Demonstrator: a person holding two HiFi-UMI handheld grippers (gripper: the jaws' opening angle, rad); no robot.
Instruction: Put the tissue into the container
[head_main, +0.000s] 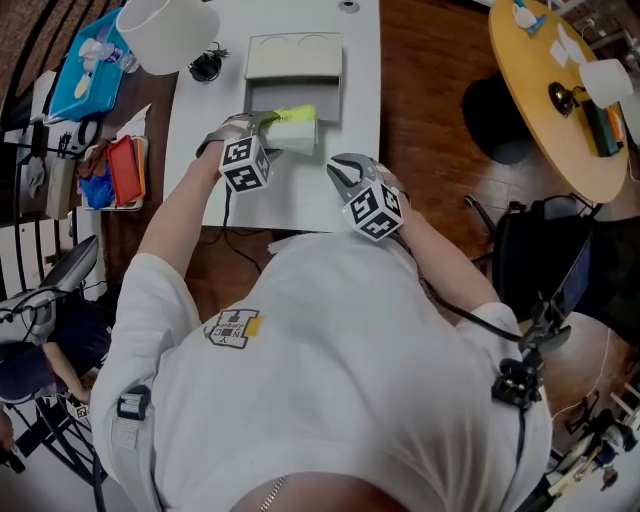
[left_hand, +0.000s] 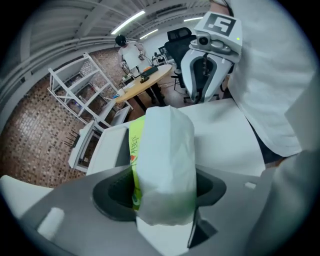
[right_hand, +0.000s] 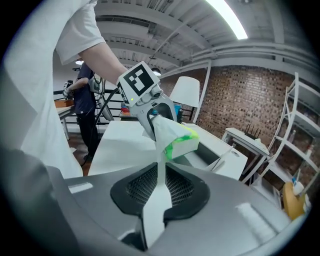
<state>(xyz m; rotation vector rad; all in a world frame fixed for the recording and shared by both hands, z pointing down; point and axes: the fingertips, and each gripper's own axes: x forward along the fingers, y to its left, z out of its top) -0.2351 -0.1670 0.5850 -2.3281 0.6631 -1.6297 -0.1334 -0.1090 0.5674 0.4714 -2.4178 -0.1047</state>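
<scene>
Left gripper round tissue pack (crinkly)

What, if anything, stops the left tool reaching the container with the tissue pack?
Probably nothing, so yes. The left tool is shut on the tissue pack right beside the open container; nothing shows between them, and the right tool sits off to the side.

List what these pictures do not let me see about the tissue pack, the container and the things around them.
- Print on the tissue pack: blurred in the left gripper view, too small in the head view.
- Inside of the container: in the head view its near part is hidden by the pack and the left gripper.
- Small things on the round table: too small in the head view to name.
</scene>
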